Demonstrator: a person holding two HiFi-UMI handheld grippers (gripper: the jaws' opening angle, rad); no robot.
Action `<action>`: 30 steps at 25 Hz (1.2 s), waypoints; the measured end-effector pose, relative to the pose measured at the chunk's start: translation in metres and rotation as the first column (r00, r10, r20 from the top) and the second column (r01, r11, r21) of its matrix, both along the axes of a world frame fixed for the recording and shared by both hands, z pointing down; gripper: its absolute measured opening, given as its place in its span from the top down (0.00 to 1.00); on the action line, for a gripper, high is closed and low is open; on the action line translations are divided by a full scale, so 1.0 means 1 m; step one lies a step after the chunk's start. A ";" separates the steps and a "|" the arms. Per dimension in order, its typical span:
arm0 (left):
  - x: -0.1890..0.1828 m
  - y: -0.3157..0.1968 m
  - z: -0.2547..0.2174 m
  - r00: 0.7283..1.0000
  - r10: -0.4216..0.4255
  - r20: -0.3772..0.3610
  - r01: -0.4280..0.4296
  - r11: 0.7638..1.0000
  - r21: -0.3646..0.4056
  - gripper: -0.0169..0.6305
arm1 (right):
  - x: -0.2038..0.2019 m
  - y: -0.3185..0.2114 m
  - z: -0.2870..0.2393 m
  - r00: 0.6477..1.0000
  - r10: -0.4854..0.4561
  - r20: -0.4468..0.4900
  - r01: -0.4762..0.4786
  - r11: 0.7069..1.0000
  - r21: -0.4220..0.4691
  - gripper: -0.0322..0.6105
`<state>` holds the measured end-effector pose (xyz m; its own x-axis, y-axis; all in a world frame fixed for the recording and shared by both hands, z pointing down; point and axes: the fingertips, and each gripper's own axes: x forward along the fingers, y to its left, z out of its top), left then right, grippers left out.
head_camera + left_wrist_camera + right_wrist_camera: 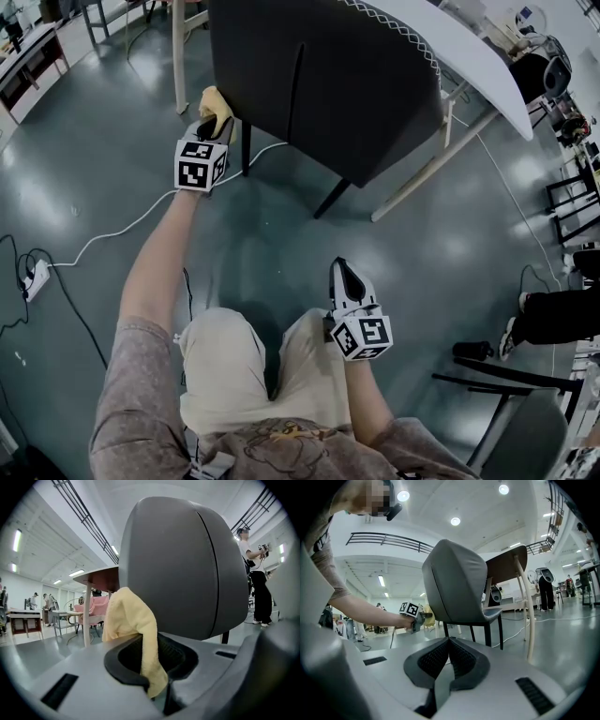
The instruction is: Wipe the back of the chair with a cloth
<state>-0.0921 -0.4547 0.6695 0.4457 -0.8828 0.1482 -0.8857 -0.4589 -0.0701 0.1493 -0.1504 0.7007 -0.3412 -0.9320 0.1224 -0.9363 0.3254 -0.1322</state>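
A dark grey chair (319, 75) stands ahead, its back turned toward me. My left gripper (211, 127) is shut on a yellow cloth (214, 101) and sits at the lower left edge of the chair back, the cloth close to or touching it. In the left gripper view the cloth (133, 625) hangs out between the jaws, with the chair back (187, 569) filling the frame just behind. My right gripper (345, 281) hangs low by my thigh, shut and holding nothing. In the right gripper view the chair (454, 588) shows from the side, with the left gripper (417, 616) beside it.
The chair is tucked under a white table (469, 56) on pale wooden legs (427, 173). A white cable and power strip (36, 277) lie on the floor at left. Another chair (525, 422) stands at lower right, and a person's legs (553, 314) show at the right edge.
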 end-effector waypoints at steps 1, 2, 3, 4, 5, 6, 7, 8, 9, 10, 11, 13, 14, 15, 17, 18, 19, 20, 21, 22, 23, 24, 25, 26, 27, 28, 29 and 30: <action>0.004 0.002 -0.001 1.000 -0.001 -0.011 0.001 1.000 0.005 0.88 | 0.002 0.001 0.000 1.000 0.000 0.001 0.000 1.000 0.002 0.91; 0.008 0.004 -0.003 1.000 -0.002 -0.023 0.002 1.000 0.010 0.88 | 0.003 0.002 0.001 1.000 -0.001 0.002 0.001 1.000 0.003 0.91; 0.011 0.005 -0.004 0.999 -0.002 -0.034 0.002 1.000 0.014 0.88 | 0.004 0.002 0.001 1.000 -0.001 0.002 0.001 1.000 0.004 0.91; 0.013 0.006 -0.005 0.999 0.000 -0.043 0.000 1.000 0.019 0.88 | 0.003 0.001 0.000 1.000 -0.001 0.001 0.001 1.000 0.004 0.91; 0.015 0.006 -0.006 0.999 0.005 -0.047 -0.003 1.000 0.024 0.88 | 0.002 0.001 0.000 1.000 -0.001 0.001 0.001 1.000 0.004 0.91; 0.017 0.007 -0.008 0.999 0.011 -0.046 -0.010 1.000 0.029 0.88 | 0.000 0.000 -0.001 1.000 -0.001 0.001 0.001 1.000 0.003 0.91; 0.020 0.008 -0.009 0.999 0.020 -0.043 -0.018 0.999 0.034 0.88 | -0.001 0.000 -0.001 1.000 0.000 0.001 0.000 1.000 0.002 0.91; 0.023 0.010 -0.010 0.999 0.030 -0.040 -0.028 0.999 0.039 0.88 | -0.001 0.000 -0.002 1.000 0.001 0.000 -0.001 1.000 0.002 0.91; 0.027 0.013 -0.011 0.998 0.041 -0.036 -0.039 0.998 0.044 0.88 | 0.000 0.000 -0.002 1.000 0.002 0.000 -0.002 1.000 0.002 0.91; 0.032 0.016 -0.012 0.998 0.053 -0.030 -0.051 0.997 0.050 0.88 | 0.001 0.001 -0.002 1.000 0.003 -0.001 -0.003 1.000 0.002 0.91; 0.037 0.018 -0.013 0.998 0.064 -0.020 -0.063 0.996 0.058 0.88 | 0.003 0.001 -0.002 1.000 0.003 0.000 -0.003 1.000 0.003 0.91; 0.047 0.024 -0.016 0.996 0.086 0.001 -0.085 0.994 0.074 0.88 | 0.004 0.002 -0.003 1.000 0.004 0.000 -0.004 1.000 0.004 0.91; 0.051 0.026 -0.018 0.995 0.096 0.008 -0.097 0.992 0.082 0.88 | 0.003 0.002 -0.003 1.000 0.002 -0.001 -0.002 1.000 0.004 0.91; 0.055 0.029 -0.020 0.994 0.108 0.013 -0.108 0.990 0.090 0.88 | 0.002 0.002 -0.003 1.000 0.001 -0.002 -0.001 1.000 0.004 0.91; 0.067 0.036 -0.024 0.991 0.133 0.026 -0.135 0.985 0.104 0.88 | 0.002 0.003 -0.004 1.000 -0.002 -0.003 0.002 1.000 0.004 0.91; 0.073 0.039 -0.025 0.989 0.144 0.038 -0.148 0.983 0.112 0.88 | 0.003 0.004 -0.004 1.000 -0.002 -0.002 0.002 1.000 0.004 0.91; 0.079 0.042 -0.026 0.987 0.155 0.053 -0.160 0.980 0.120 0.88 | 0.004 0.004 -0.004 1.000 -0.002 -0.002 0.002 1.000 0.004 0.91; 0.084 0.045 -0.027 0.984 0.163 0.071 -0.171 0.977 0.129 0.88 | 0.005 0.005 -0.004 1.000 -0.001 -0.001 0.001 1.000 0.005 0.91; 0.089 0.048 -0.027 0.982 0.171 0.087 -0.181 0.974 0.137 0.88 | 0.006 0.005 -0.004 1.000 0.001 -0.001 -0.001 1.000 0.007 0.91; 0.094 0.050 -0.026 0.979 0.177 0.096 -0.190 0.971 0.142 0.88 | 0.007 0.006 -0.005 1.000 0.003 -0.001 -0.003 1.000 0.007 0.91; 0.098 0.053 -0.026 0.978 0.185 0.100 -0.199 0.969 0.144 0.88 | 0.008 0.007 -0.005 1.000 0.005 0.000 -0.005 1.000 0.007 0.91; 0.103 0.056 -0.026 0.975 0.194 0.105 -0.208 0.967 0.145 0.88 | 0.010 0.007 -0.005 1.000 0.007 0.002 -0.007 1.000 0.006 0.91; 0.107 0.059 -0.026 0.973 0.204 0.112 -0.219 0.965 0.144 0.88 | 0.011 0.008 -0.005 1.000 0.008 0.003 -0.008 1.000 0.006 0.91; 0.112 0.062 -0.026 0.970 0.213 0.120 -0.229 0.963 0.143 0.88 | 0.012 0.009 -0.005 1.000 0.008 0.004 -0.008 1.000 0.005 0.91; 0.116 0.065 -0.026 0.967 0.220 0.125 -0.236 0.961 0.140 0.88 | 0.013 0.009 -0.005 1.000 0.009 0.005 -0.009 1.000 0.005 0.91; 0.120 0.067 -0.026 0.966 0.224 0.126 -0.241 0.961 0.139 0.88 | 0.015 0.010 -0.005 1.000 0.009 0.005 -0.009 1.000 0.006 0.91; 0.123 0.069 -0.027 0.966 0.226 0.125 -0.243 0.960 0.138 0.88 | 0.016 0.011 -0.005 1.000 0.010 0.006 -0.010 1.000 0.006 0.91; 0.126 0.071 -0.027 0.966 0.227 0.124 -0.243 0.960 0.138 0.88 | 0.017 0.011 -0.005 1.000 0.011 0.007 -0.011 1.000 0.007 0.91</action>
